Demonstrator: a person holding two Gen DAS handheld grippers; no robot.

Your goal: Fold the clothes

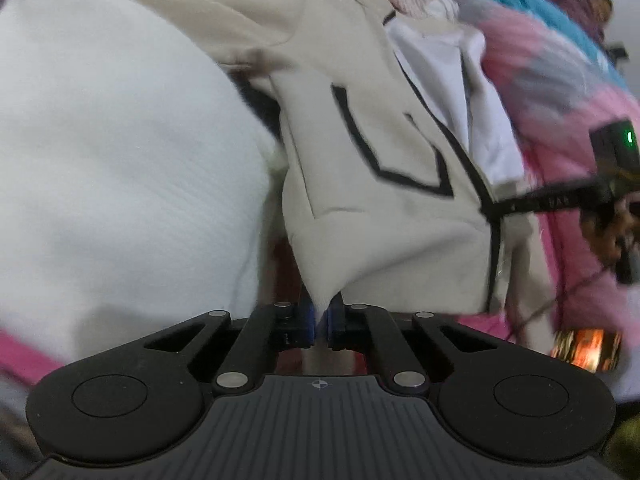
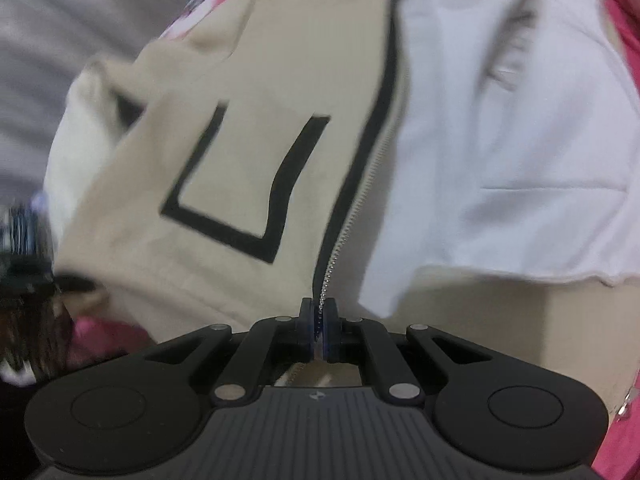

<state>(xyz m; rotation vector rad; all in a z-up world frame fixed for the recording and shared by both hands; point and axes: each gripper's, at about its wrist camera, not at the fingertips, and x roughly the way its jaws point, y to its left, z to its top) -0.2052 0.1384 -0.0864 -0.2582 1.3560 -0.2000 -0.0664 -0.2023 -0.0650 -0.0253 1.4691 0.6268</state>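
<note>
Currently: both grippers clamped on the beige jacket (image 1: 360,128).

The left gripper (image 1: 320,320) has its jaws closed on a corner of the fabric; the right gripper (image 2: 320,322) has its jaws closed on the zipper edge (image 2: 340,236). The jacket hangs over pink bedding (image 1: 560,160), beside a white garment (image 1: 120,160).

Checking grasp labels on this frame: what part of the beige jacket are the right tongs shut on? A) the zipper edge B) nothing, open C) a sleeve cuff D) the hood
A: in the right wrist view the right tongs are closed on the beige jacket with the metal zipper teeth running straight down between the pads.
</note>
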